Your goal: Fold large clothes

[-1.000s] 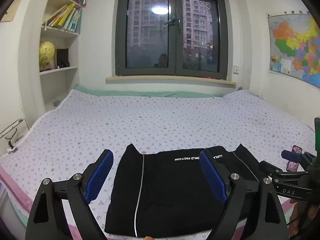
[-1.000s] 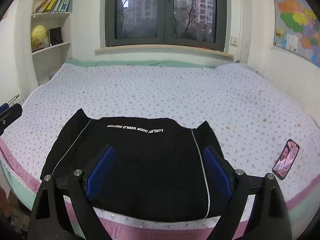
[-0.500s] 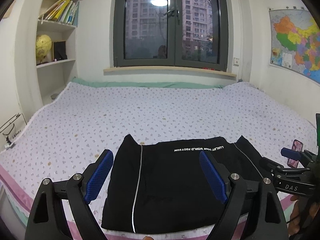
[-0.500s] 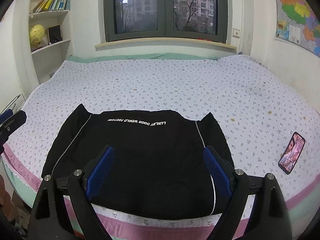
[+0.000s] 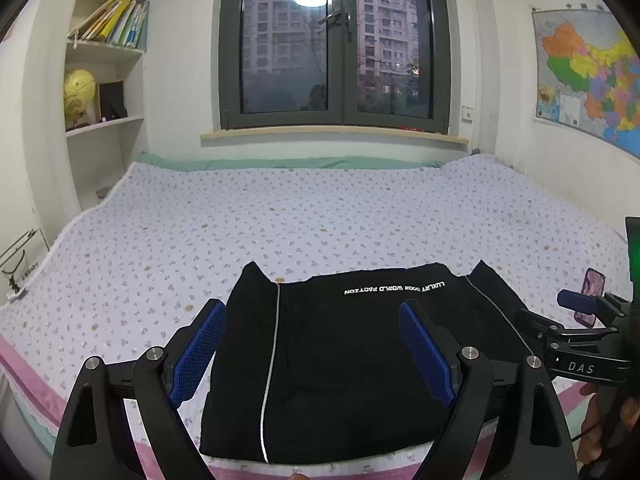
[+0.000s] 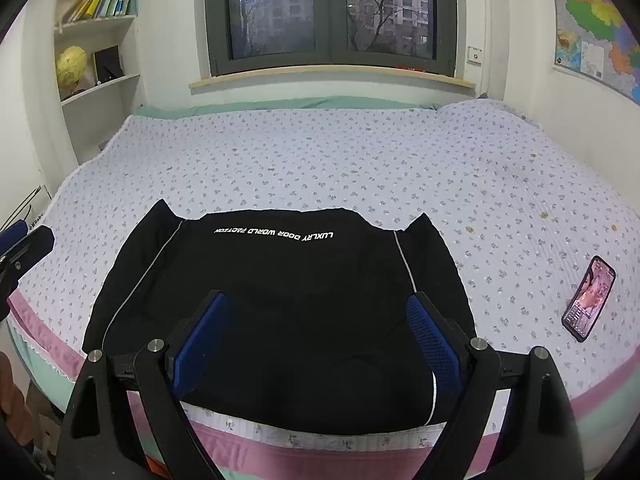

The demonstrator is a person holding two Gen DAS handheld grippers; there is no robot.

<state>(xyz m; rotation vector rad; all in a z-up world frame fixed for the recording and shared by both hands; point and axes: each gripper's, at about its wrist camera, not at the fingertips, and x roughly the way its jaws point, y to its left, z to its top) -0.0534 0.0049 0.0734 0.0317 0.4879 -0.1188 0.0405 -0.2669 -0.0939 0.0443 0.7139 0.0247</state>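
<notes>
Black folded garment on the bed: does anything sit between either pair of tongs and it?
Nothing visible does. The black folded garment with white lettering lies bare below both open tongs; the phone lies off to its right.

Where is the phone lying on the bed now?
In the right wrist view the phone lies on the bed near its right edge, apart from the black garment to its left.
</notes>
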